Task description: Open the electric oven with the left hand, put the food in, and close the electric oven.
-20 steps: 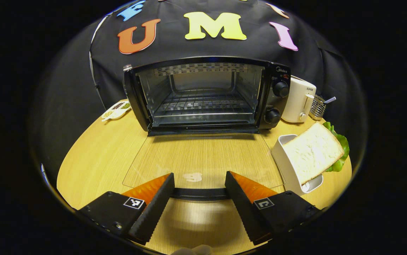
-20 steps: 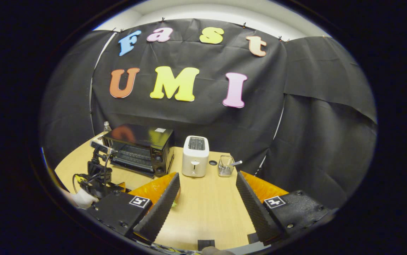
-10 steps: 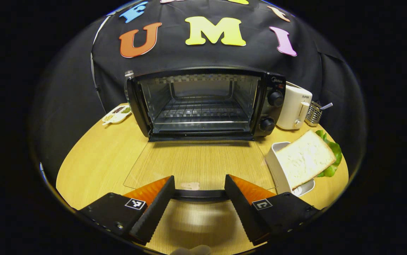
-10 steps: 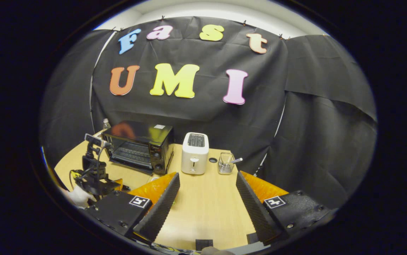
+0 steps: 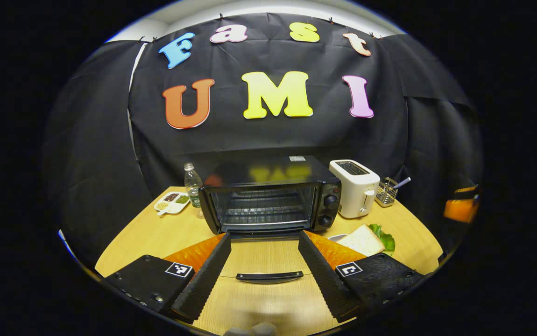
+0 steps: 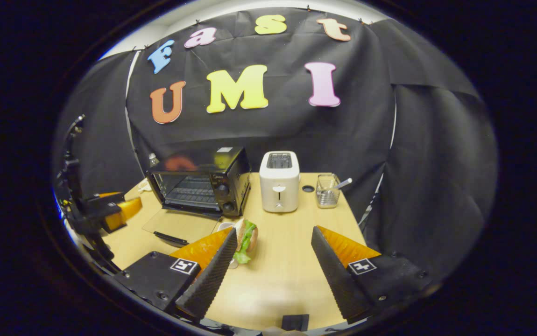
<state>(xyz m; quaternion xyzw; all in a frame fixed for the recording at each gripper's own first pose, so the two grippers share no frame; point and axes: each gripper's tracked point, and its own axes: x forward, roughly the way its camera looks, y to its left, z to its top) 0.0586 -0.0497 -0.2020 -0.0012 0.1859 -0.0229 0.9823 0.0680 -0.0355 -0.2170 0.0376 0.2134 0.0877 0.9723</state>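
The black electric oven (image 5: 268, 205) stands at the back of the wooden table with its glass door (image 5: 261, 257) folded flat and the rack inside bare. My left gripper (image 5: 264, 237) hovers open above the door, its fingers apart from the door handle (image 5: 269, 276). A sandwich of white bread and lettuce (image 5: 366, 239) leans in a white holder right of the door. In the right gripper view the oven (image 6: 201, 186) sits at left, and the sandwich (image 6: 246, 235) lies just beside the left finger of my open right gripper (image 6: 274, 231). The left gripper (image 6: 114, 212) hangs at far left.
A white toaster (image 5: 355, 186) and a wire basket with a utensil (image 5: 386, 191) stand right of the oven. A water bottle (image 5: 193, 184) and a seasoning dish (image 5: 171, 203) sit at its left. The table's round front edge is close below both grippers.
My left gripper has drawn back and up from the open door, so the oven looks smaller. The right gripper has shifted, bringing the sandwich beside its left finger.
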